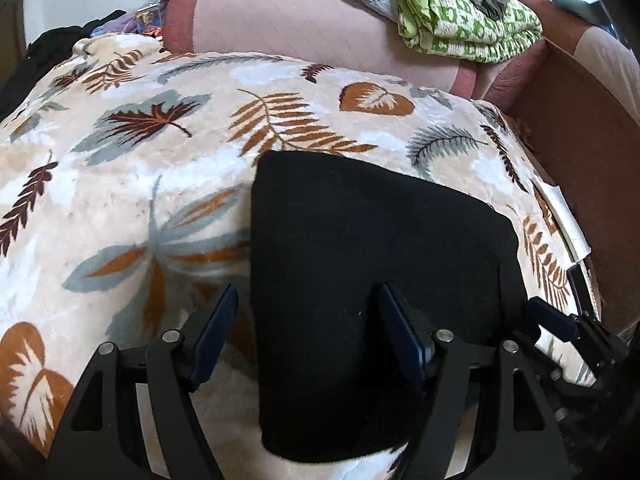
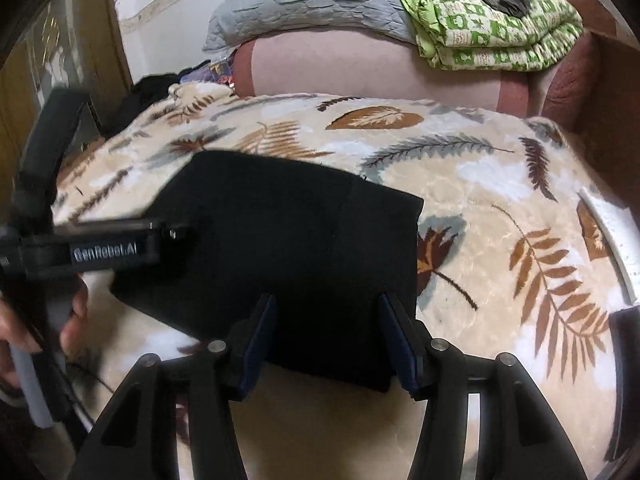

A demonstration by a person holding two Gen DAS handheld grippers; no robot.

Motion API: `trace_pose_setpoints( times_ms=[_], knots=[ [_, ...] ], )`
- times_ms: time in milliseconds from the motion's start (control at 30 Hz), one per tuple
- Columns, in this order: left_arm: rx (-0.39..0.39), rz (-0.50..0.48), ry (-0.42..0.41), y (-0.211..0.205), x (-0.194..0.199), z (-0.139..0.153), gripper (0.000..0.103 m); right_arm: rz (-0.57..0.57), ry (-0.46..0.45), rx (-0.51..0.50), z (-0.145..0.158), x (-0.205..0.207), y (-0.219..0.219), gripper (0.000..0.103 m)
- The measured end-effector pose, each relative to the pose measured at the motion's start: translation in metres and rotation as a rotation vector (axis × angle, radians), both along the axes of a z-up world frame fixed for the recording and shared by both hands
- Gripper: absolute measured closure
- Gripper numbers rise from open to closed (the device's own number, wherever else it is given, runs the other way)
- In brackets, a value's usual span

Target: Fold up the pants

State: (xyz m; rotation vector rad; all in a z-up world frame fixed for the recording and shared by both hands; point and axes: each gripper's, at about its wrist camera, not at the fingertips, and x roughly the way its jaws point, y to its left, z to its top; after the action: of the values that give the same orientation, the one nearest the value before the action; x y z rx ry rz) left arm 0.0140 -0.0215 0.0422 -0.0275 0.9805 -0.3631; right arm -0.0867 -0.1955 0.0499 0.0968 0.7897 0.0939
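The black pants [image 1: 372, 280] lie folded into a compact rectangle on the leaf-patterned blanket [image 1: 160, 160]. My left gripper [image 1: 308, 308] is open above the pants' left edge, one finger over the blanket and one over the black cloth, holding nothing. My right gripper [image 2: 328, 320] is open over the near part of the pants [image 2: 288, 252], holding nothing. The left gripper's body shows at the left of the right wrist view [image 2: 104, 248], held by a hand. Part of the right gripper shows at the right edge of the left wrist view [image 1: 568, 332].
A pink cushion [image 1: 312, 32] lies behind the blanket. A grey quilted cover [image 2: 312, 4] and a folded green-and-white cloth [image 2: 492, 28] lie on it. Dark clothes [image 1: 60, 48] lie at the far left. A brown board [image 1: 580, 152] stands along the right. A wooden door [image 2: 48, 80] is left.
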Motion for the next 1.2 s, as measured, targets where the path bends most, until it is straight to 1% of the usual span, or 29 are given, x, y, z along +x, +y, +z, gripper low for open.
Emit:
trace_pose_setpoints(
  times_ms=[100, 200, 233, 300, 367, 433, 500, 633, 733, 1000, 1200],
  knots=[
    [-0.003, 0.012, -0.003, 0.005, -0.004, 0.002, 0.03, -0.031, -0.009, 0.079, 0.008, -0.001, -0.012, 0.041],
    [-0.002, 0.013, -0.01, 0.007, -0.005, 0.003, 0.03, -0.063, 0.003, 0.17, 0.007, 0.003, -0.023, 0.038],
    [-0.002, 0.015, -0.016, 0.007, -0.004, 0.004, 0.03, -0.076, 0.009, 0.192, 0.006, 0.004, -0.027, 0.035],
    [-0.006, 0.018, -0.027, 0.009, -0.003, 0.005, 0.03, -0.098, 0.016, 0.221, 0.005, 0.006, -0.032, 0.034],
    [-0.022, 0.019, -0.022, 0.012, 0.0, 0.005, 0.03, -0.106, 0.017, 0.22, 0.005, 0.008, -0.034, 0.033],
    [-0.04, 0.019, -0.007, 0.014, 0.002, 0.003, 0.028, -0.111, 0.015, 0.209, 0.005, 0.01, -0.034, 0.027],
    [-0.052, 0.02, 0.005, 0.015, 0.004, 0.001, 0.025, -0.114, 0.015, 0.208, 0.005, 0.012, -0.035, 0.026],
    [-0.055, 0.008, 0.012, 0.013, 0.006, -0.001, 0.024, -0.118, 0.033, 0.225, -0.001, 0.02, -0.037, 0.025],
    [-0.058, 0.002, 0.016, 0.012, 0.006, -0.003, 0.021, -0.12, 0.049, 0.247, -0.007, 0.026, -0.039, 0.025],
    [-0.093, -0.001, 0.05, 0.011, 0.012, -0.011, 0.018, -0.122, 0.093, 0.291, -0.028, 0.037, -0.045, 0.023],
    [-0.133, -0.003, 0.08, 0.008, 0.017, -0.019, 0.013, -0.109, 0.092, 0.352, -0.037, 0.042, -0.05, 0.021]
  ],
)
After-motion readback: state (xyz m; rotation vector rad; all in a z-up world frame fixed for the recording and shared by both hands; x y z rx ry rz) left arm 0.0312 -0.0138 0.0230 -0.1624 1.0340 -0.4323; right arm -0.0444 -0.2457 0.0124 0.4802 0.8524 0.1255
